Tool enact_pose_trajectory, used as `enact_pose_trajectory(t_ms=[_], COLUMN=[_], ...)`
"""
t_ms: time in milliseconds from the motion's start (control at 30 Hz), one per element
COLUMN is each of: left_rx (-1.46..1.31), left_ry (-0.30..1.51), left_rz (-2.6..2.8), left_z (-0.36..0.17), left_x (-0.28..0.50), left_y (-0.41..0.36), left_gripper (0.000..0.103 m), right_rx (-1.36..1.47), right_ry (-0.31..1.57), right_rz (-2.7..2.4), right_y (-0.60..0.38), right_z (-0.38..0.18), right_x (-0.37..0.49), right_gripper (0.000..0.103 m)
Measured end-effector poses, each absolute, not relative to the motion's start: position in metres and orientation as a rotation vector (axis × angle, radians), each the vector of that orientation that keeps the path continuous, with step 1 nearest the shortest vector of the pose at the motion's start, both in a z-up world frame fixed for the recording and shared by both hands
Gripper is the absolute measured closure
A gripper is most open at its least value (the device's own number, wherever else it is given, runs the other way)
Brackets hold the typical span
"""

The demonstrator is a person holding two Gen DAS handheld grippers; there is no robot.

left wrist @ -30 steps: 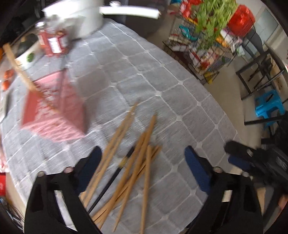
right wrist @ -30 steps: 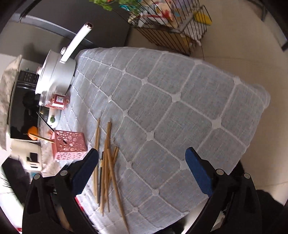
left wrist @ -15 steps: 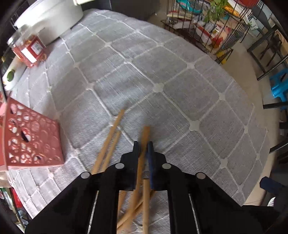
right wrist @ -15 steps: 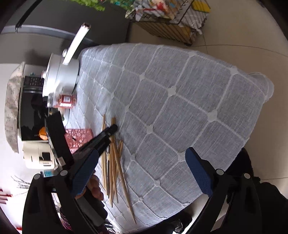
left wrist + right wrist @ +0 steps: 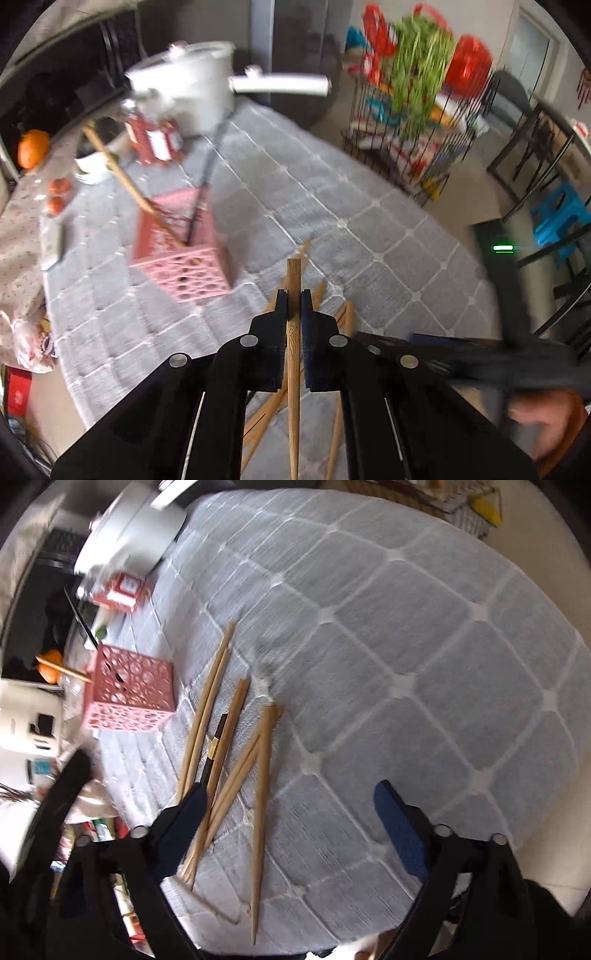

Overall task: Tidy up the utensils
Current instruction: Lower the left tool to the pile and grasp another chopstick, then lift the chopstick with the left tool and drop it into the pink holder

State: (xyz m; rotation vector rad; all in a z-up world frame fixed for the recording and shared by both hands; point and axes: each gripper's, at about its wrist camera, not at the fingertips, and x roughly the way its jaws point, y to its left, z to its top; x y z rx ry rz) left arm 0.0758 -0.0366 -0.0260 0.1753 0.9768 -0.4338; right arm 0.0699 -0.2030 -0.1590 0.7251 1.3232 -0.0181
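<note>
My left gripper (image 5: pixel 294 297) is shut on a wooden chopstick (image 5: pixel 294 280), held lifted above the grey quilted table (image 5: pixel 369 206). A pink perforated holder (image 5: pixel 184 254) stands ahead to the left with a wooden and a black chopstick leaning in it; it also shows in the right wrist view (image 5: pixel 129 690). Several wooden chopsticks (image 5: pixel 229 746) and one black chopstick (image 5: pixel 216 742) lie loose on the table. My right gripper (image 5: pixel 291 816) is open just above the near ends of that pile.
A white pot (image 5: pixel 184 92) with a long handle and a red jar (image 5: pixel 153 136) stand at the table's far end. Small orange fruits (image 5: pixel 59 192) lie at far left. A wire rack (image 5: pixel 410 122) with a plant stands on the floor beyond the right edge.
My left gripper, shut on one wooden chopstick, has lifted it off the pile and tilted up toward the pink holder. My right gripper has moved in low over the loose chopsticks.
</note>
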Motion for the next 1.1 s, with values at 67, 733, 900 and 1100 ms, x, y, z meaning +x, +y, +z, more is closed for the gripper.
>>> enact_pose_trajectory(t_ms=[67, 733, 900, 1100], left_rx=[0.157, -0.016, -0.072, -0.193], left_ry=[0.941, 0.720, 0.656, 0.531], left_rz=[-0.427, -0.411, -0.397, -0.353], left_z=[-0.014, 0.067, 0.091, 0.127], left_x=[0.070, 0.034, 0.032, 0.044], left_y=[-0.027, 0.042, 0.052, 0.066], left_gripper=[0.097, 0.097, 0.097, 0.097], right_rx=[0.681, 0.584, 0.562, 0.604], right_ry=[1.348, 0.969, 0.828, 0.679], right_rz=[-0.015, 0.033, 0.077, 0.117], right_y=[-0.190, -0.201, -0.205, -0.212], right_z=[-0.164, -0.054, 0.004, 0.064], right_x=[0.078, 0.033, 0.023, 0.031], right_gripper=[0.036, 0.095, 0.095, 0.095])
